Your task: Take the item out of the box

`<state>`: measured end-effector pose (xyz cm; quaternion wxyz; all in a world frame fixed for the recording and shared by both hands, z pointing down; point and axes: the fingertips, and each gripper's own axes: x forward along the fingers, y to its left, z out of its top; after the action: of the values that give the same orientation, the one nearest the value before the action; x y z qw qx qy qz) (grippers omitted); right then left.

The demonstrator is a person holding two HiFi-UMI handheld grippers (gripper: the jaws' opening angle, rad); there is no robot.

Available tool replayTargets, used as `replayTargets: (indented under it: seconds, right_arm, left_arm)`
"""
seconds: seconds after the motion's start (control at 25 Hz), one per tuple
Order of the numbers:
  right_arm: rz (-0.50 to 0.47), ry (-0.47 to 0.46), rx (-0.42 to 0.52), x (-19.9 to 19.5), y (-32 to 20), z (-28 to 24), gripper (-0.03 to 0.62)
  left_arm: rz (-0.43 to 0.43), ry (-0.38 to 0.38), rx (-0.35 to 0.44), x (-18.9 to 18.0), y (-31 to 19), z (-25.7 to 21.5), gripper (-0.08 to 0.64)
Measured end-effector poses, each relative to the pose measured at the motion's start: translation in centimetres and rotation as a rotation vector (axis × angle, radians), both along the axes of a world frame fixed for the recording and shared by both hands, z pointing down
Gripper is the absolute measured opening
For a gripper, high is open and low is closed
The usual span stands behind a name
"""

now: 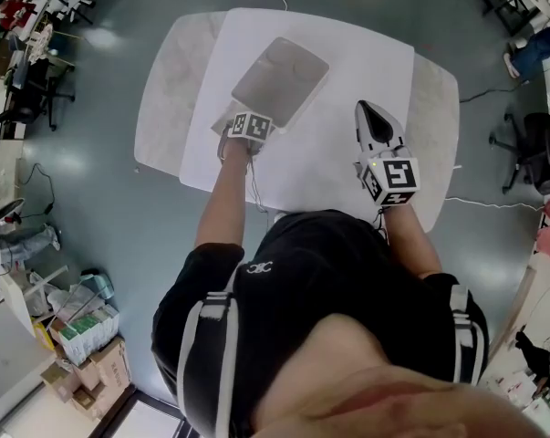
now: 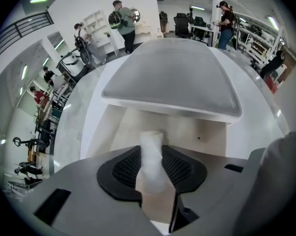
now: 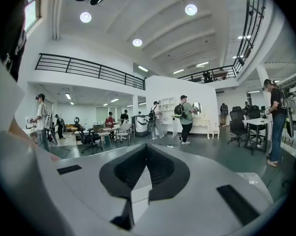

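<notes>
The desk (image 1: 160,89) is pale and round at the ends, with a white sheet (image 1: 347,57) lying on top. The box (image 1: 279,73) sits on the sheet, a bit to the left. Its gray lid (image 2: 172,77) is tipped up, and you can see the cream inside wall (image 2: 201,132) under it.

The left gripper (image 1: 250,124) is at the near edge of the box and points into the gap under the lid. Its fingers (image 2: 121,168) are apart. A small white item (image 2: 151,156) stands up between them, right at the mouth of the box. It looks soft and a bit twisted, but it is blurry, so I cannot tell what it is. It seems to touch the left finger. There is a thin gap beside the right finger, so the fingers are not pressing on it. I cannot tell if its bottom rests on the box.

The right gripper (image 1: 366,109) is over the right side of the sheet, well apart from the box. Its fingers (image 3: 165,168) come together at the tips and there is nothing between them. It points out into the big room, not down at the desk.

Far off in the room, people (image 3: 186,113) stand near other desks and chairs. Some cardboard boxes (image 1: 88,354) lie on the floor, near and to the left.
</notes>
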<state>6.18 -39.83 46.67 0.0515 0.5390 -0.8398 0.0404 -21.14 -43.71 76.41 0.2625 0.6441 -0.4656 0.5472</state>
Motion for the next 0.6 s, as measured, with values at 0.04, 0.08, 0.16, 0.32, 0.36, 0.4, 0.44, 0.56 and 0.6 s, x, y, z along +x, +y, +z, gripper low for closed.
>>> replayTargets:
  seconds: [0.04, 0.08, 0.16, 0.32, 0.36, 0.4, 0.44, 0.56, 0.6]
  right_arm:
    - [0.001, 0.002, 0.000, 0.1, -0.1, 0.0, 0.012]
    - [0.002, 0.002, 0.000, 0.2, -0.1, 0.1, 0.012]
    - [0.001, 0.001, -0.002, 0.5, -0.3, 0.2, 0.012]
    - [-0.010, -0.004, 0.001, 0.2, -0.4, 0.1, 0.012]
    - [-0.015, -0.005, 0.002, -0.1, -0.3, 0.0, 0.012]
    - [-0.022, -0.007, 0.004, -0.5, -0.2, 0.0, 0.012]
    - [-0.029, -0.009, 0.006, -0.7, -0.1, -0.1, 0.012]
    - [-0.047, -0.012, 0.012, -1.1, 0.1, -0.2, 0.012]
    - [-0.051, -0.013, 0.014, -1.2, 0.2, -0.2, 0.012]
  left_arm:
    - [0.000, -0.004, -0.008, 0.0, 0.0, 0.1, 0.144]
    - [-0.004, 0.001, -0.014, 0.1, -0.1, 0.1, 0.143]
    - [-0.013, 0.019, -0.023, 0.5, 0.0, -0.1, 0.141]
    - [-0.015, 0.024, 0.011, 0.6, 0.2, -1.5, 0.140]
    - [-0.020, 0.030, 0.026, 0.6, 0.2, -2.0, 0.140]
    - [-0.029, 0.041, 0.042, 0.5, 0.3, -2.5, 0.140]
    - [-0.039, 0.054, 0.059, 0.5, 0.3, -3.1, 0.140]
    - [-0.071, 0.104, 0.118, 0.7, 0.4, -5.1, 0.140]
    - [-0.079, 0.123, 0.146, 0.8, 0.4, -5.9, 0.140]
